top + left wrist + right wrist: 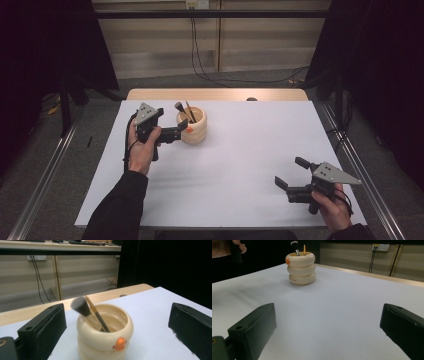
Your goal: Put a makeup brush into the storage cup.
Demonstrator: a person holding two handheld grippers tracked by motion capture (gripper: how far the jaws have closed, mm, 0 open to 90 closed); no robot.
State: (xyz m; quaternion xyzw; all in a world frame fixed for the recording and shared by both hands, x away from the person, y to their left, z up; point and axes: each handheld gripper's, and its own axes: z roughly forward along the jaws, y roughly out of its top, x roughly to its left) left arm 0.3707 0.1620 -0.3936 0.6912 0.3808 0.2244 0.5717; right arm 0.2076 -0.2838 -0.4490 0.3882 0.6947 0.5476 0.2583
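Note:
A cream holder made of stacked rings stands on the white table sheet, left of centre toward the back. It has an orange knob on its side. A black-bristled makeup brush and a thin brown stick lean inside it. My left gripper is held just left of the holder, open, with its jaws wide on either side of the holder and not touching it. My right gripper hovers near the front right of the sheet, open and empty, with the holder far ahead.
The table's wooden far edge shows behind the sheet. Metal rails run along both sides of the table. Cables hang on the back wall. The hand holding the left gripper appears at the top left of the right gripper view.

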